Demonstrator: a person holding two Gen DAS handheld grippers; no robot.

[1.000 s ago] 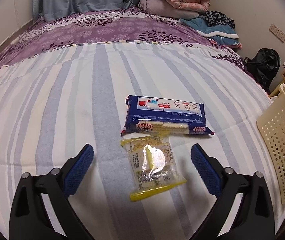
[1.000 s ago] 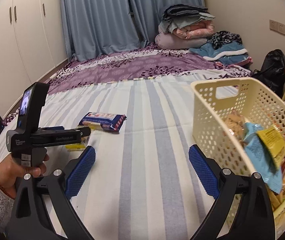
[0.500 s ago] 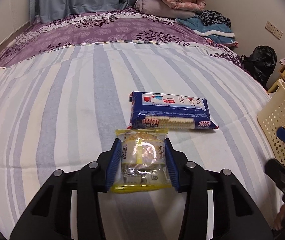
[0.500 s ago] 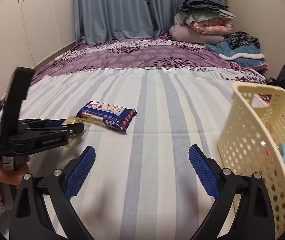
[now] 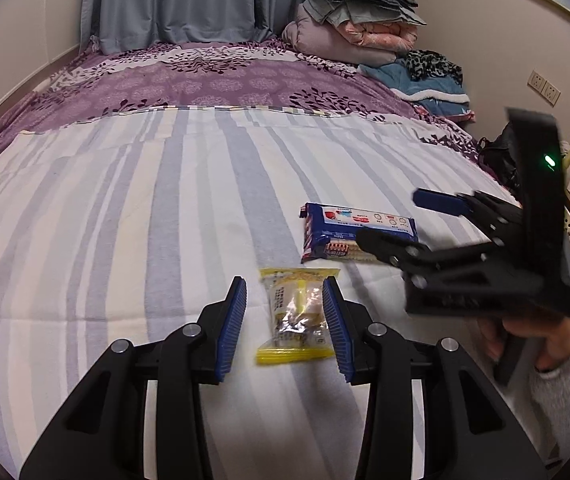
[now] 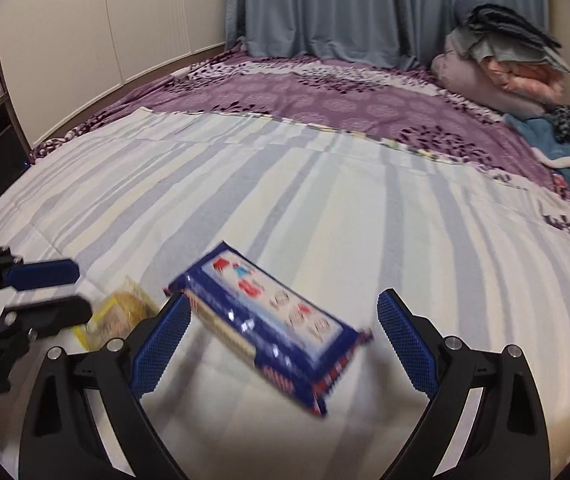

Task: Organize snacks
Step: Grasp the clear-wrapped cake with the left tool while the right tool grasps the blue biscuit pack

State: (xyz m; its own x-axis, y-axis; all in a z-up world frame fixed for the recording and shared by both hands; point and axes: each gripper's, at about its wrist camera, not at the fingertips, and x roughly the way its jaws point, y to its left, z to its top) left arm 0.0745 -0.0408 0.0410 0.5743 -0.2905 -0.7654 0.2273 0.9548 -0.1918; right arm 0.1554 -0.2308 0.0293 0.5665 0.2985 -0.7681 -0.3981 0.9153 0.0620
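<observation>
Both grippers sit low over the striped bedsheet (image 5: pixel 125 208), each framing one snack. On the left gripper (image 5: pixel 288 322) the blue pads stand partly apart around the small yellow-edged packet (image 5: pixel 296 316); the right pad touches or nearly touches the wrapper's edge, while a clear gap shows at the other pad, so nothing is gripped yet. Over on the right gripper (image 6: pixel 281 344) the fingers are spread wide around the blue biscuit pack (image 6: pixel 269 324), which lies diagonally between them, apparently touching neither, though the picture is blurred. Through the left camera, that same pack lies just beyond the yellow packet, close but not touching. Judging by looks, the small packet is light, crinkly film over a soft or crumbly piece, so it should be pinched across its middle, gently, since the glossy film could slip or the contents crush. The biscuit pack seems stiffer and heavier, with brittle contents; a grasp across its narrow width near the centre should keep it from tilting, which would call for turning the fingers square to it.
</observation>
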